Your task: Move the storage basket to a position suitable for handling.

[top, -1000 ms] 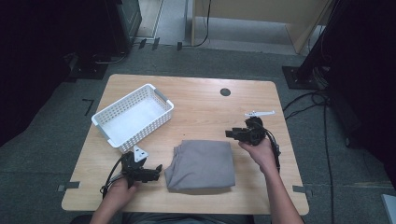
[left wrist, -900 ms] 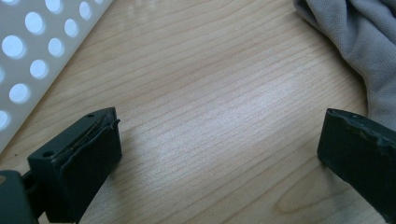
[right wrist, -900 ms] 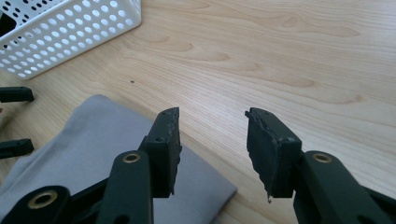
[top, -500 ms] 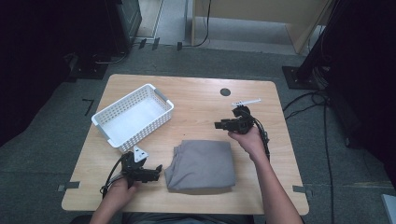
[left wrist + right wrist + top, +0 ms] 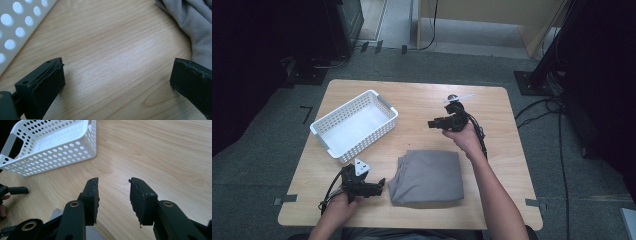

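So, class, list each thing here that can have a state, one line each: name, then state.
white basket: upright on the table, nothing in it.
grey cloth: folded, lying flat, not held.
left gripper: jaws wide open, nothing between them, low over the wood beside the cloth.
right gripper: jaws apart and just been closing, nothing between them, held above the table.

Lab, wooden table (image 5: 422, 105), floor cables (image 5: 557, 130)

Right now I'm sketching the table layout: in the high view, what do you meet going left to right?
White basket → left gripper → folded grey cloth → right gripper, held above the table.
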Action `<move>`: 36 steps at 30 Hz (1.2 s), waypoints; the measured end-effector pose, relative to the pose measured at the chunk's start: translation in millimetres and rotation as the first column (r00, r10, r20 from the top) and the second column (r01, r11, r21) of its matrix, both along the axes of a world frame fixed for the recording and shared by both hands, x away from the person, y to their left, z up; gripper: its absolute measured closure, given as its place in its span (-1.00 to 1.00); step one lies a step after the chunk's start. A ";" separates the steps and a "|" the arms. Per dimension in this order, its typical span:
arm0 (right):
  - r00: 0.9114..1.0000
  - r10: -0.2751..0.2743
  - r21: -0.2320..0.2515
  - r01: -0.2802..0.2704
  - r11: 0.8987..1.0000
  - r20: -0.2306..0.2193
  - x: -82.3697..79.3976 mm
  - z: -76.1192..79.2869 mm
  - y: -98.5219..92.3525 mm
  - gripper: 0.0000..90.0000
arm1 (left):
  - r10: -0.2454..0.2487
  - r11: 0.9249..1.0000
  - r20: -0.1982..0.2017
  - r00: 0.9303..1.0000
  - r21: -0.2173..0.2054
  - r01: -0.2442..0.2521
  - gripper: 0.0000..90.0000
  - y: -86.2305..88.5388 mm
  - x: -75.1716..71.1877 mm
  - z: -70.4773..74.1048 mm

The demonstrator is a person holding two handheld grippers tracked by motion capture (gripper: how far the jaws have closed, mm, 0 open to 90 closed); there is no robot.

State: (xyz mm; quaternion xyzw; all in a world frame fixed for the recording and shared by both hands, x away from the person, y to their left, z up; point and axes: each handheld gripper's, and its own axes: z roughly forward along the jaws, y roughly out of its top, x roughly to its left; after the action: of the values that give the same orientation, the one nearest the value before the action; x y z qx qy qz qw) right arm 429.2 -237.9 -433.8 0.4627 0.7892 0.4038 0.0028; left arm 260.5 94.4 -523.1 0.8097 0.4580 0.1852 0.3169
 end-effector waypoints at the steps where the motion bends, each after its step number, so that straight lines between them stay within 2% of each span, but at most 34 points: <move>1: 1.000 0.002 -0.005 -0.002 1.000 0.000 1.8 0.4 2.4 0.31 | 0.000 1.000 0.001 1.000 0.000 0.000 -1.00 0.0 -0.2 0.0; 8: 1.000 0.023 -0.004 -0.023 1.000 0.015 20.3 4.9 20.0 0.33 | 0.004 1.000 0.001 1.000 -0.003 -0.004 -1.00 0.1 -2.0 -0.2; 16: 0.999 0.041 0.002 -0.041 0.999 0.013 41.0 10.8 40.3 0.34 | 0.004 1.000 0.000 1.000 -0.002 -0.004 -1.00 0.2 -2.7 -0.1; 17: 0.999 0.052 -0.004 -0.052 0.999 0.007 46.7 11.2 47.6 0.33 | 0.004 1.000 0.000 1.000 -0.002 -0.004 -1.00 0.2 -2.7 -0.1; 19: 0.998 0.054 -0.008 -0.054 0.999 0.009 47.9 11.3 49.4 0.34 | 0.005 1.000 0.000 1.000 -0.002 -0.005 -1.00 0.3 -2.7 -0.1; 20: 0.998 0.064 -0.009 -0.064 0.998 0.013 53.1 12.6 57.4 0.33 | 0.004 1.000 0.000 1.000 -0.001 -0.004 -1.00 0.3 -2.7 -0.1; 24: 0.997 0.071 -0.004 -0.071 0.997 0.012 59.4 14.0 67.1 0.34 | 0.006 1.000 0.001 1.000 -0.004 -0.006 -1.00 0.2 -2.8 -0.2; 25: 0.997 0.077 0.002 -0.077 0.997 0.008 64.5 14.7 75.7 0.34 | 0.005 1.000 0.000 1.000 -0.003 -0.005 -1.00 0.3 -2.7 -0.1; 30: 0.996 0.088 0.013 -0.088 0.996 -0.001 73.8 12.6 90.6 0.34 | 0.004 1.000 0.000 1.000 -0.003 -0.004 -1.00 0.2 -2.7 -0.1; 36: 0.994 0.112 0.001 -0.112 0.994 -0.019 88.5 6.4 113.5 0.34 | 0.006 1.000 0.001 1.000 -0.004 -0.006 -1.00 0.1 -2.7 -0.3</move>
State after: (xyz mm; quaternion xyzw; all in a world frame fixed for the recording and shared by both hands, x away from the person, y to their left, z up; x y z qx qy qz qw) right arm 517.7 -124.4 -427.3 0.4216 0.8138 0.3990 -0.0272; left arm 257.7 94.5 -523.4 0.8075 0.4605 0.1857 0.3185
